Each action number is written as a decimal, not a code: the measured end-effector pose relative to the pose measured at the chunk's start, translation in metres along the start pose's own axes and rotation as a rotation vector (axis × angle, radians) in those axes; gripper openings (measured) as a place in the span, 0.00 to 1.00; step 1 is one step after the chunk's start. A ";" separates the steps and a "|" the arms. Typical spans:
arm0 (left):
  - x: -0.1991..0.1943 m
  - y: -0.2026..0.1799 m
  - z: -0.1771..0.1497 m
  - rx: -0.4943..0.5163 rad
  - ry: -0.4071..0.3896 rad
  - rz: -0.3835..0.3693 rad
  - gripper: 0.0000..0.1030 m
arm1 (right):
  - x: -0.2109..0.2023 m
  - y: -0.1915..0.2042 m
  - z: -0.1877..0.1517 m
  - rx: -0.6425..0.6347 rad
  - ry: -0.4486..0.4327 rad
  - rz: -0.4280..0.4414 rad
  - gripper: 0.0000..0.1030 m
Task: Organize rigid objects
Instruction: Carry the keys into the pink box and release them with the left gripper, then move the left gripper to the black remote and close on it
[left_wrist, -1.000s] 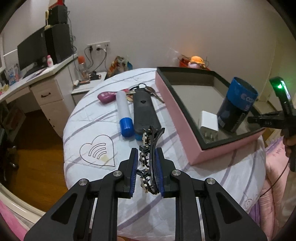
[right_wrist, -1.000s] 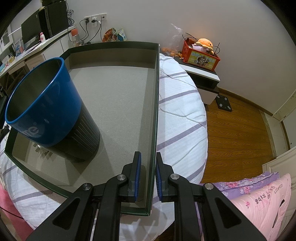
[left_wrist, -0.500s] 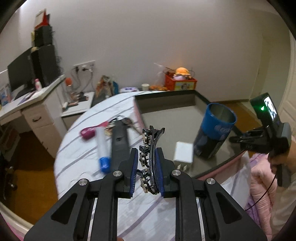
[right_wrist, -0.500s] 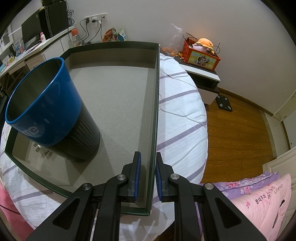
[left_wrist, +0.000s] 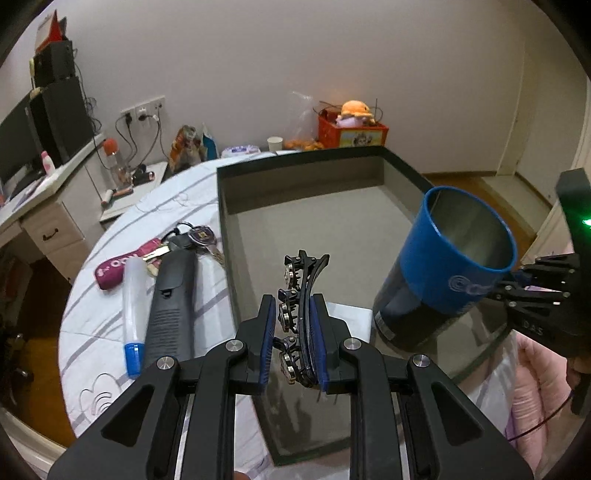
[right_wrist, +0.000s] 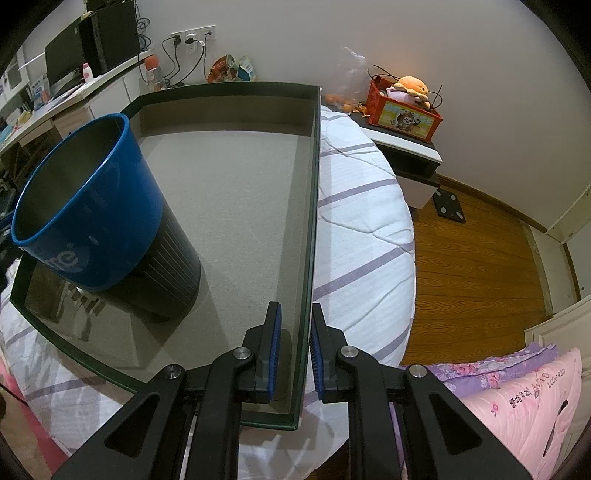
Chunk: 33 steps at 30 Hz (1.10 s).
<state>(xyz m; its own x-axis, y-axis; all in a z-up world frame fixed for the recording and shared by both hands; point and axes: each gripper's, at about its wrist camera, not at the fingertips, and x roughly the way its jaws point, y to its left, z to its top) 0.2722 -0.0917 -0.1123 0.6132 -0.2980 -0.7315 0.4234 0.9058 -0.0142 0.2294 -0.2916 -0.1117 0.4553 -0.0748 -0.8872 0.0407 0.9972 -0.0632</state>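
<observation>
fingers of the left gripper (left_wrist: 293, 345) pinch a black hair clip (left_wrist: 301, 314), held above the near end of the box (left_wrist: 295, 175). fingers of the right gripper (right_wrist: 294, 354) are clamped on the box's wall. beyond the left fingers, a blue cup (left_wrist: 448, 275) and a white charger (left_wrist: 352, 314) already sit inside. to their left on the bed lie a remote (left_wrist: 171, 301), a tube (left_wrist: 132, 306) and keys (left_wrist: 195, 238), not yet stowed, so i judge the job about half done.

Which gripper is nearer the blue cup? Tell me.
Right. The right gripper clamps the box wall just beside the blue cup; the left gripper holds a hair clip over the box, farther off.
</observation>
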 end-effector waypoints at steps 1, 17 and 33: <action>0.002 0.000 0.000 -0.007 0.003 -0.001 0.19 | 0.000 0.000 0.000 -0.001 0.000 0.000 0.15; -0.054 0.021 -0.016 -0.057 -0.121 -0.019 0.88 | 0.001 0.000 0.000 0.000 0.002 0.000 0.15; -0.086 0.113 -0.089 -0.201 -0.074 0.191 0.97 | 0.002 0.000 -0.001 -0.006 0.009 -0.007 0.15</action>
<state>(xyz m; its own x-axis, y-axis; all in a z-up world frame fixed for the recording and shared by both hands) 0.2083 0.0634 -0.1118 0.7191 -0.1311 -0.6824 0.1593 0.9870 -0.0217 0.2294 -0.2915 -0.1137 0.4467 -0.0812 -0.8910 0.0385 0.9967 -0.0715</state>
